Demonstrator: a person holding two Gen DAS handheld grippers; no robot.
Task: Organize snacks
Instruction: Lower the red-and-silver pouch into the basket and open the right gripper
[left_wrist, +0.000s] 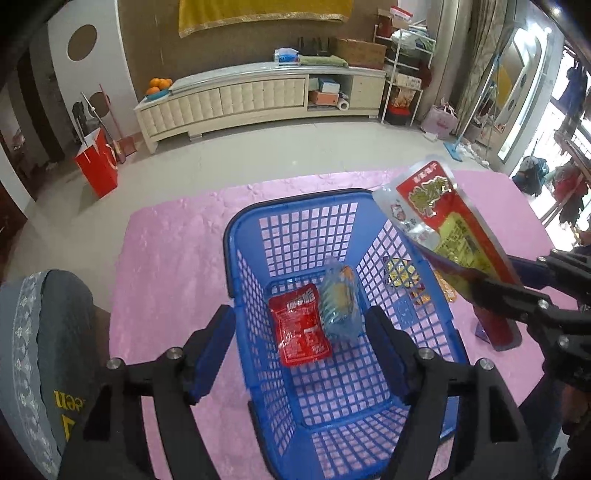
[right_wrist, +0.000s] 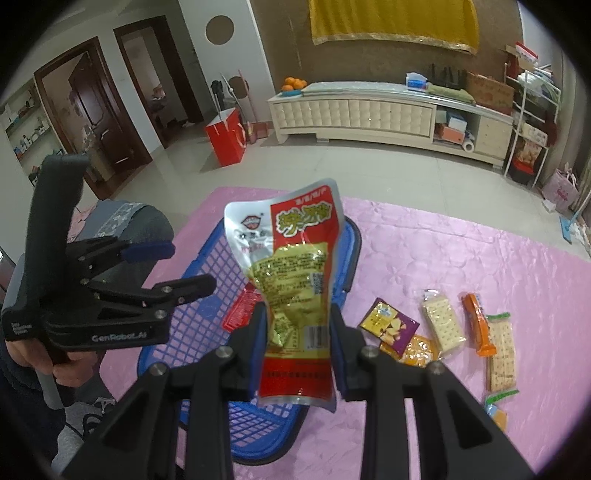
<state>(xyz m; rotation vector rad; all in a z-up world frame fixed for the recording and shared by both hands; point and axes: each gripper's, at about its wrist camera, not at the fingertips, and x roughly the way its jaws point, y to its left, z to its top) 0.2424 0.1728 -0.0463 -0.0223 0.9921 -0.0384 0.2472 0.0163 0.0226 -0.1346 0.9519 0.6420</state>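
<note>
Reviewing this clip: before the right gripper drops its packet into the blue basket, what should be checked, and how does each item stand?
1. Right gripper grips the red and yellow packet: ok, pads press both its sides.
2. Packet is over the blue basket: not ok, in the left wrist view it hangs beside the right rim.
3. Left gripper is empty: ok, jaws open, nothing between them.
4. Left gripper is clear of the drop path: not ok, it hovers over the basket.
5. Room inside the basket: ok, only a small red packet and a blue packet lie there.
6. Basket sits flat on the pink cloth: cannot tell.
</note>
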